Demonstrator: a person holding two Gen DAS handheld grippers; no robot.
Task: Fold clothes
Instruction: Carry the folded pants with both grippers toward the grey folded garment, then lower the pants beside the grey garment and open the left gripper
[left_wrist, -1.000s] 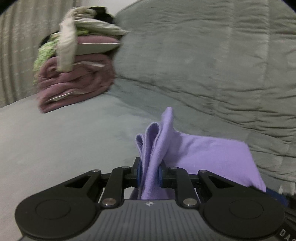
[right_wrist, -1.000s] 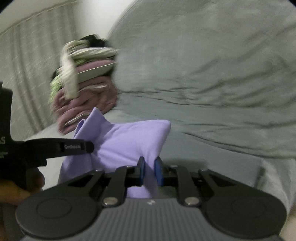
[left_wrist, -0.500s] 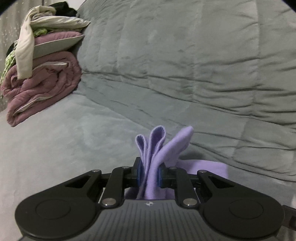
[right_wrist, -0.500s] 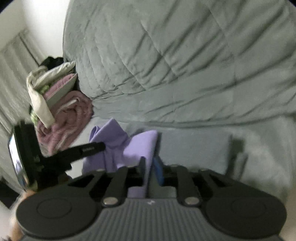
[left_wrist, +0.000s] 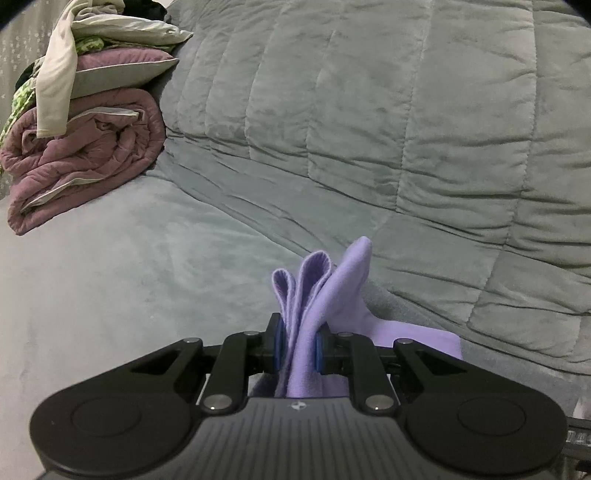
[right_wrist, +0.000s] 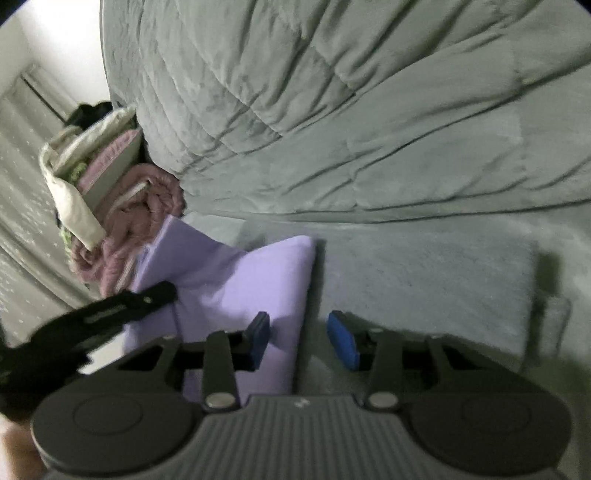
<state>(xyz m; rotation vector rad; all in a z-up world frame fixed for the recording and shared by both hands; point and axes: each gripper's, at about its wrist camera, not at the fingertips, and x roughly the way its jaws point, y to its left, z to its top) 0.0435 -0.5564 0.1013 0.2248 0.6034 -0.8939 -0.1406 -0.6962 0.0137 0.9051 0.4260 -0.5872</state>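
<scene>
My left gripper (left_wrist: 298, 347) is clamped tight on the purple cloth (left_wrist: 332, 295). My right gripper (right_wrist: 301, 338) has its jaws spread apart, gripping nothing, above the cloth's edge.

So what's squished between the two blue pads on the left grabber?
Bunched folds of the purple cloth sit between the left gripper pads, which are closed on them, as the left wrist view shows.

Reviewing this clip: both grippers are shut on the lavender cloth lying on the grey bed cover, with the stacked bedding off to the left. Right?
Not quite. Only the left gripper is shut on the lavender cloth. The right wrist view shows the right gripper open, its blue pads apart over the cloth's edge. The grey bed cover and the stacked bedding to the left are as stated.
</scene>
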